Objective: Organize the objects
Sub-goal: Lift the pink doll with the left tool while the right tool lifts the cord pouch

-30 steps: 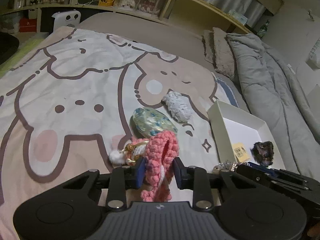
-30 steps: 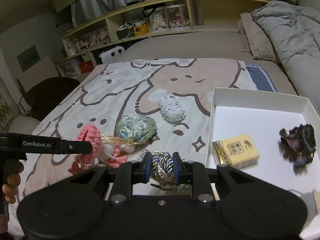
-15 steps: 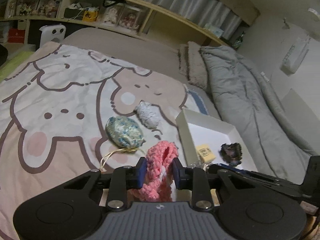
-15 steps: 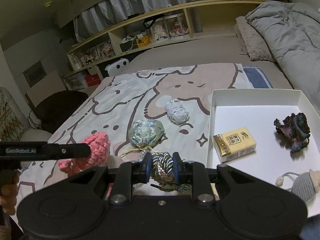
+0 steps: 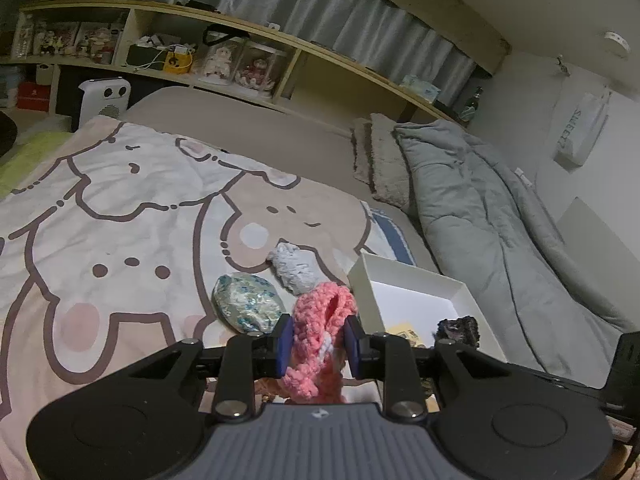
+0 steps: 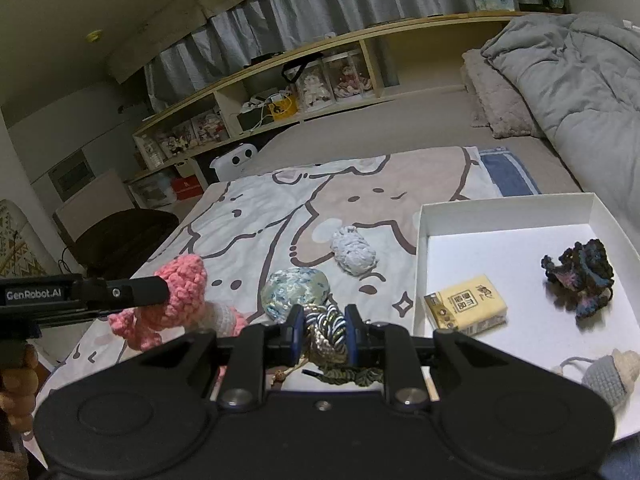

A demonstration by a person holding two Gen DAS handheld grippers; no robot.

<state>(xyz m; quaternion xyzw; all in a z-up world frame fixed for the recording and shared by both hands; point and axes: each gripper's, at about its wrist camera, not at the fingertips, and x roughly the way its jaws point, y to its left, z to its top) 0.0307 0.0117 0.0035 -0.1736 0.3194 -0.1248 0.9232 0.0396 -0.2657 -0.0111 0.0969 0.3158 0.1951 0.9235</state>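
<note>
My left gripper [image 5: 317, 342] is shut on a pink crocheted toy [image 5: 320, 320], held above the bed; the right wrist view shows the same pink toy [image 6: 182, 280] hanging from the left gripper's fingers [image 6: 136, 292]. A braided blue, white and gold cord [image 6: 325, 330] is clamped in my right gripper [image 6: 323, 334], lifted just left of the white box [image 6: 424, 220]. Inside the box lie a yellow tissue pack [image 6: 466, 306], a dark crocheted piece [image 6: 580, 274] and a grey knitted item [image 6: 600, 380]. On the bedspread remain a blue-green pouch [image 6: 296, 290] and a pale grey yarn bundle [image 6: 354, 254].
A cartoon-print bedspread [image 5: 100, 208] covers the bed, with a grey duvet [image 5: 480, 208] and pillow [image 5: 384, 164] to the right. Wooden shelves [image 5: 280, 64] run along the far wall. A white heater [image 5: 106, 98] stands at the far end of the bed. A person's hand [image 6: 16, 384] grips the left handle.
The left gripper has lifted the pink toy off the bedspread and swung toward the white box. The right gripper has risen slightly with the cord, bringing more of the box into view.
</note>
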